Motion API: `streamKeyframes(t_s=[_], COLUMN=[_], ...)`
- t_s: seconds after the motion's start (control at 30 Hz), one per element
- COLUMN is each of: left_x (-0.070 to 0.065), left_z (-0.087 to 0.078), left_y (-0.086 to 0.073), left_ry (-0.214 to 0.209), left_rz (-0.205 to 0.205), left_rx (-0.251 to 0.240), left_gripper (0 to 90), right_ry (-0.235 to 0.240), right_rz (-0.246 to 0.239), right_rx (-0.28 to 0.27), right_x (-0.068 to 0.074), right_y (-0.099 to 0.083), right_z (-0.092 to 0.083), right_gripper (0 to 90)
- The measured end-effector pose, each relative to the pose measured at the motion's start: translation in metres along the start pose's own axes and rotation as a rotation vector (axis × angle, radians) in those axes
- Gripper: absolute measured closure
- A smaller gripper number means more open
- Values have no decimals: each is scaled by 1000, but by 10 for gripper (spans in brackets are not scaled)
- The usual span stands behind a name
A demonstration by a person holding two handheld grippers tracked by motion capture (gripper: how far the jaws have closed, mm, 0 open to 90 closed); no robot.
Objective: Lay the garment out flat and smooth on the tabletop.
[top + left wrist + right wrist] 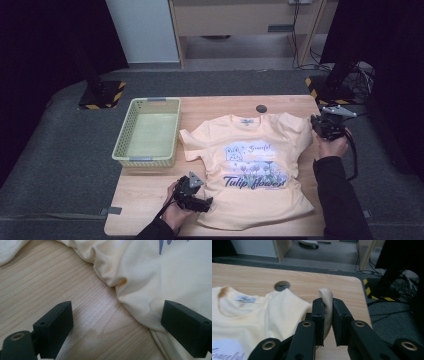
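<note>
A pale yellow T-shirt [250,165] with a "Tulip flowers" print lies face up on the wooden table [150,190]. My right gripper [316,125] is at the shirt's right sleeve, near the table's right edge. In the right gripper view its jaws [327,302] are shut on a fold of sleeve [325,293], which sticks up between them. My left gripper [205,204] rests at the shirt's lower left hem. The left gripper view shows it open [125,325], one jaw over bare wood and the other over the hem [162,272], with nothing pinched.
A light green plastic basket [147,131] stands on the table's left side, beside the shirt's left sleeve. A round dark cable hole [261,108] sits behind the collar. Black-and-yellow stand bases [102,95] are on the floor beyond the table.
</note>
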State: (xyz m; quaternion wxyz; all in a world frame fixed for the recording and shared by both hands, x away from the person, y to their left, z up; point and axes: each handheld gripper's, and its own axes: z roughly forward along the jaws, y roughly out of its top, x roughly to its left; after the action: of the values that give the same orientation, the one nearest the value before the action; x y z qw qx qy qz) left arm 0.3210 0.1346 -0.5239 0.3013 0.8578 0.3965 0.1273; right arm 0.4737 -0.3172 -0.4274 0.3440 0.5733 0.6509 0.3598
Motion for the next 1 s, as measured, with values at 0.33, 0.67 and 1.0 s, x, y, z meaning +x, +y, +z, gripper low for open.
streamKeyframes(t_s=[0.33, 0.67, 1.0], left_x=[0, 0, 2], left_z=[0, -1, -1], left_y=[0, 0, -1], left_ry=[2, 7, 11], left_rz=[-2, -8, -12], left_rx=[1, 3, 9], left_gripper=[98, 98, 96], right_ry=[25, 202, 168], right_rz=[1, -81, -144], right_rx=[15, 155, 249], right_x=[-1, 43, 69], right_y=[-14, -53, -74], right_z=[4, 42, 72], right_gripper=[584, 373, 291])
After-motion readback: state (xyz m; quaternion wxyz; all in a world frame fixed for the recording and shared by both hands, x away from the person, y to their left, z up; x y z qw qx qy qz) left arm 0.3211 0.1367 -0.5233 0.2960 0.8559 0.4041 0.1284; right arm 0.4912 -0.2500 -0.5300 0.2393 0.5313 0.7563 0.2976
